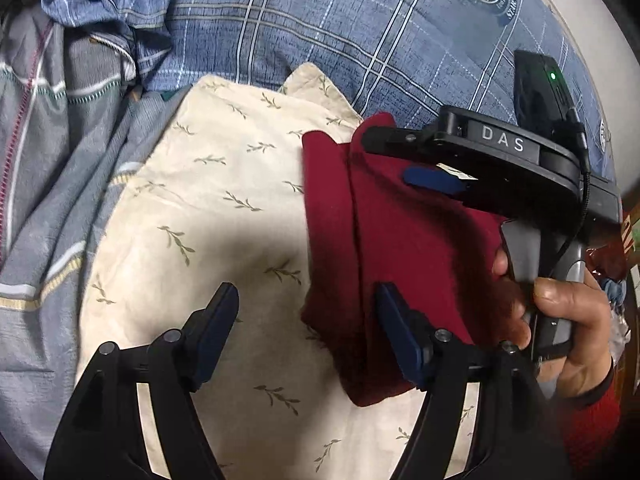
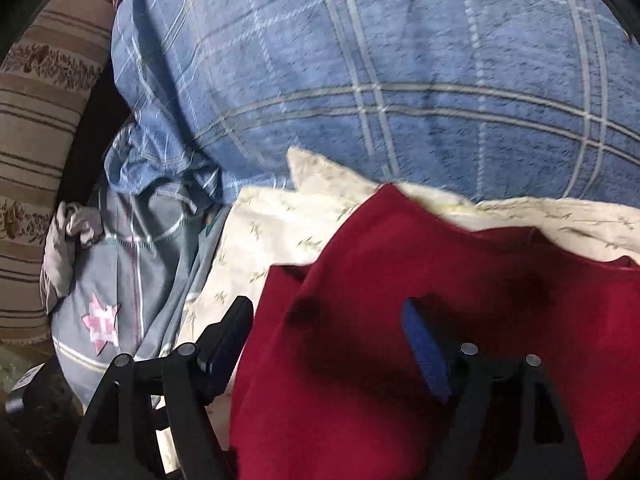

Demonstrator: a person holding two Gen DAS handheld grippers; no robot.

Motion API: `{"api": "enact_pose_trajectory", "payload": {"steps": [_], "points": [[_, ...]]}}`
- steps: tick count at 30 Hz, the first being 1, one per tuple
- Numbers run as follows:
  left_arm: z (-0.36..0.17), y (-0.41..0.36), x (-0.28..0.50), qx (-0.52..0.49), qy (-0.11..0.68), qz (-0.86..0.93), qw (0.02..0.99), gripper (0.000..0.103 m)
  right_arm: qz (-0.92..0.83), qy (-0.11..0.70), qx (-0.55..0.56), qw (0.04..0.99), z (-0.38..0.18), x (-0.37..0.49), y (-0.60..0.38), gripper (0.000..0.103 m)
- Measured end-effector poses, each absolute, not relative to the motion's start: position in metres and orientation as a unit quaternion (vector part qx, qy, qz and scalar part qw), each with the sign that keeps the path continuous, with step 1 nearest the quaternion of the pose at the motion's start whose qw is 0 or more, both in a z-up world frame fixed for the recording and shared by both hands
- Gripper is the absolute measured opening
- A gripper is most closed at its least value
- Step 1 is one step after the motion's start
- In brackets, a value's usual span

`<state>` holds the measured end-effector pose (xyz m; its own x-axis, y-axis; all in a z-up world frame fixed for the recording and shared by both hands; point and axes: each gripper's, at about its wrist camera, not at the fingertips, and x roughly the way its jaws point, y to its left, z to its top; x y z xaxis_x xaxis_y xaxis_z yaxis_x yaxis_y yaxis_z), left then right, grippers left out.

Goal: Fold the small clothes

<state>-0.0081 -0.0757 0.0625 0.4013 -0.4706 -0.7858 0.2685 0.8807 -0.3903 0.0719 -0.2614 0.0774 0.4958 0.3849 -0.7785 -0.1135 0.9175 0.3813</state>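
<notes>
Left tool (image 1: 306, 308) nearest lens, fingers spread wide, empty, hovering over cream leaf-print cloth (image 1: 208, 208). Its right finger (image 1: 394, 332) at left edge of red garment (image 1: 400, 248). Grey striped bedding (image 1: 60, 160) bunched at far left, blue plaid quilt (image 1: 320, 32) behind. Red garment lies bunched on cream cloth, right of centre. Right tool (image 1: 420, 160) above garment's upper edge, fingers apart, garment between them in its own view (image 2: 326, 328); hand (image 1: 568, 320) grips handle.

One red garment (image 1: 400, 248), two grippers (image 1: 308, 320) (image 2: 326, 332)
</notes>
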Motion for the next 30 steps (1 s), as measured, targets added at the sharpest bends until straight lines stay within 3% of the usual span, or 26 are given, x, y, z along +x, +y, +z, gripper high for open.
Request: {"api": "enact_pose_trajectory", "payload": {"steps": [20, 26, 30], "points": [[0.058, -0.077, 0.000, -0.109, 0.508, -0.219, 0.826, 0.076, 0.133, 0.504, 0.103, 0.847, 0.074, 0.082, -0.236, 0.086], [0.057, -0.074, -0.003, -0.137, 0.523, -0.258, 0.801, 0.076, 0.106, 0.527, 0.013, 0.843, 0.061, 0.096, -0.205, 0.091], [0.055, -0.071, 0.000, -0.150, 0.526, -0.252, 0.798, 0.085, 0.093, 0.520, -0.024, 0.849, 0.050, 0.099, -0.198, 0.087]]}}
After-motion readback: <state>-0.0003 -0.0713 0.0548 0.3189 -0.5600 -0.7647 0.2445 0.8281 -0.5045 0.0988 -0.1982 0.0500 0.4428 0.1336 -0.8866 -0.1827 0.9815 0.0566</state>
